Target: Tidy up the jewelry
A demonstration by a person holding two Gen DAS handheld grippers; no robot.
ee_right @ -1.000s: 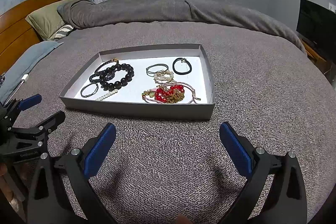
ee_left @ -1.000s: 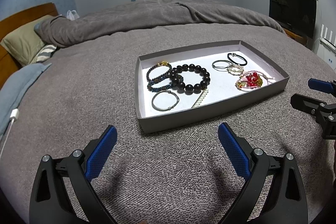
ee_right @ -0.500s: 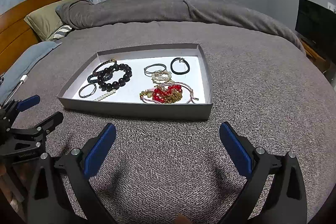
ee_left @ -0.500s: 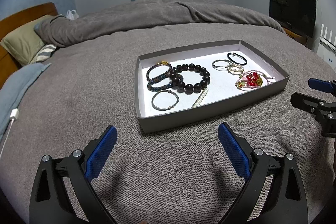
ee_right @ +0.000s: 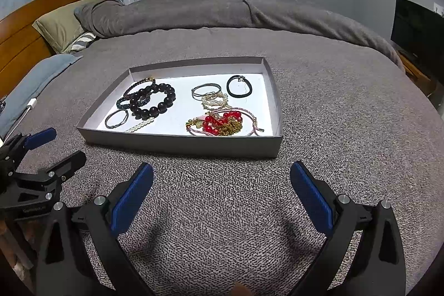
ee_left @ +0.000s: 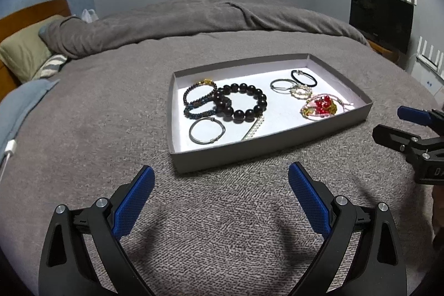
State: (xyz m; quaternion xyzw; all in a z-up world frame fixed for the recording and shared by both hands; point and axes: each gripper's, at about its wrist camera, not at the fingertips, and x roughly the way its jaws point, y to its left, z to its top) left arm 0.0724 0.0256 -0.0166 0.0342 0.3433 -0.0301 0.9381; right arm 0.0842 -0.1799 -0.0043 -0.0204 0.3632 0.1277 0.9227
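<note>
My left gripper (ee_left: 220,185): fingers spread wide, holding nothing, hovering over the grey bedspread (ee_left: 97,107) just short of the tray's near wall.
My right gripper (ee_right: 222,182): blue pads (ee_right: 310,197) wide apart too, empty, above the bedspread in front of the tray.
Tray (ee_right: 180,144): shallow grey box with a white floor, lying flat on the bed, just beyond both sets of fingers.
Dark bead bracelet (ee_right: 163,103): big round beads, left half of the tray, overlapping a thin beaded bracelet (ee_right: 133,86) behind it.
Grey band (ee_right: 116,119): near-left corner of the tray, apart from the wall.
Pearl strand (ee_right: 140,125): lies straight, just beside the grey band, close to the near wall.
Red and gold tangle (ee_right: 222,124): red beads, gold chain and pink cord heaped together, near-right part of the tray.
Black band (ee_right: 239,86): far-right corner, alone.
Silver band (ee_right: 206,89): middle far side, touching a small pearl bracelet (ee_right: 214,99).
Further out: pillows (ee_right: 61,24) by a wooden headboard (ee_right: 25,27), a dark screen (ee_right: 419,27) at the right wall.
</note>
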